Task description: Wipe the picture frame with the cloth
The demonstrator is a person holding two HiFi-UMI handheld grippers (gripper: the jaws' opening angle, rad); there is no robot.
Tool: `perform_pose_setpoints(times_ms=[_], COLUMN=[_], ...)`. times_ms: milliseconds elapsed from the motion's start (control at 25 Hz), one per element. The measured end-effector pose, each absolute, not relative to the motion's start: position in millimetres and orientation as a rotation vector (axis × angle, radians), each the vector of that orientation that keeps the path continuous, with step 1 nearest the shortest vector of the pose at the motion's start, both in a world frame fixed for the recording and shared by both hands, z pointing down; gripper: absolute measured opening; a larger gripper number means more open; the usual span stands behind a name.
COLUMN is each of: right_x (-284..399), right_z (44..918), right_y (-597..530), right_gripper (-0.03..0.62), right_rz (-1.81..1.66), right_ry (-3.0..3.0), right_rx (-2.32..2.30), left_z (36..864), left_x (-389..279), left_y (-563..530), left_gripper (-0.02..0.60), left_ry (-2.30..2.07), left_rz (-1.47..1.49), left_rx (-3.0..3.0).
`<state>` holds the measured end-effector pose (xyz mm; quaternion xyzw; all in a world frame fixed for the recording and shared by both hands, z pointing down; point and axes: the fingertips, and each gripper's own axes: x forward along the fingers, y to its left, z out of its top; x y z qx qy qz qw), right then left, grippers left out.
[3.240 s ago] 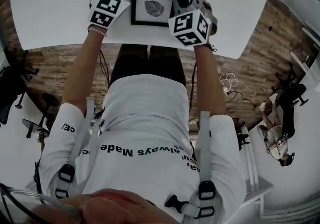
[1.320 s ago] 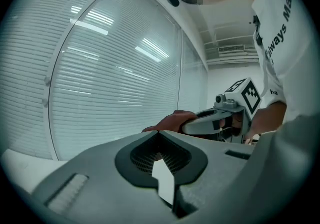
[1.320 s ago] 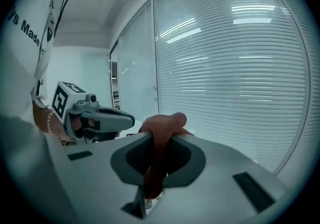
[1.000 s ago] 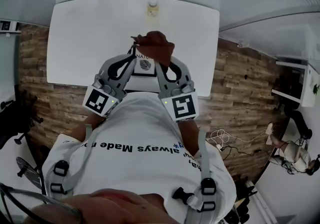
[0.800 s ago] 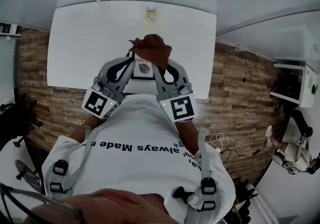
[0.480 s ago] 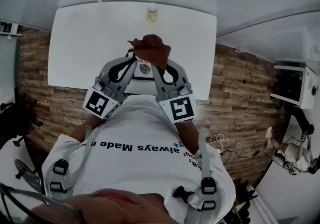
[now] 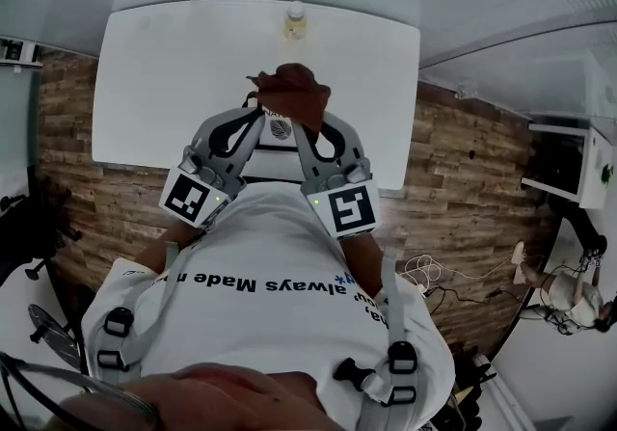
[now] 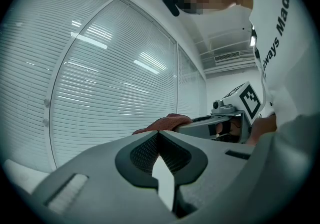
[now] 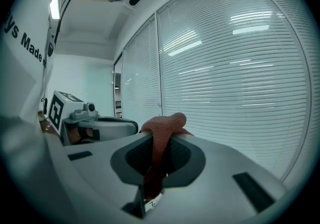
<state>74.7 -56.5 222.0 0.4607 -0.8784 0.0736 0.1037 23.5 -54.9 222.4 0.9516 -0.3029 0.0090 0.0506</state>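
Note:
The black picture frame (image 7: 278, 128), with a white mat and a leaf print, is held up above the white table (image 7: 164, 72) between both grippers. My left gripper (image 7: 256, 112) is shut on the frame's left edge; in the left gripper view its jaws (image 8: 159, 134) meet around a thin white sliver. My right gripper (image 7: 298, 122) is shut on the reddish-brown cloth (image 7: 290, 92), which is bunched over the frame's top. In the right gripper view the cloth (image 9: 161, 140) runs down between the jaws and bulges past the tips. Most of the frame is hidden by cloth and grippers.
A small bottle (image 7: 295, 20) stands at the table's far edge. Wooden floor (image 7: 453, 159) surrounds the table, and white furniture (image 7: 578, 159) is at the right. Both gripper views face window blinds (image 9: 240, 67); the other gripper (image 8: 225, 118) shows alongside.
Since 3.2 s ago the frame, the cloth and both grippers have risen from the table. Over the last second the cloth has crept slightly over the frame's top; the grippers barely moved.

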Motion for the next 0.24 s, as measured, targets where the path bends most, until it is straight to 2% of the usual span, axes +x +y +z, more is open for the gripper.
perform_pose_setpoints(times_ms=[240], right_x=[72.9], right_z=[221.1], right_y=[-56.2], right_gripper=[0.015], right_rz=[0.207], right_ry=[-2.593], right_rx=[1.360], left_z=[222.3], left_x=[19.0], left_y=[-56.7], left_gripper=[0.005], left_ry=[-0.930], left_rz=[0.032], left_rx=[2.900])
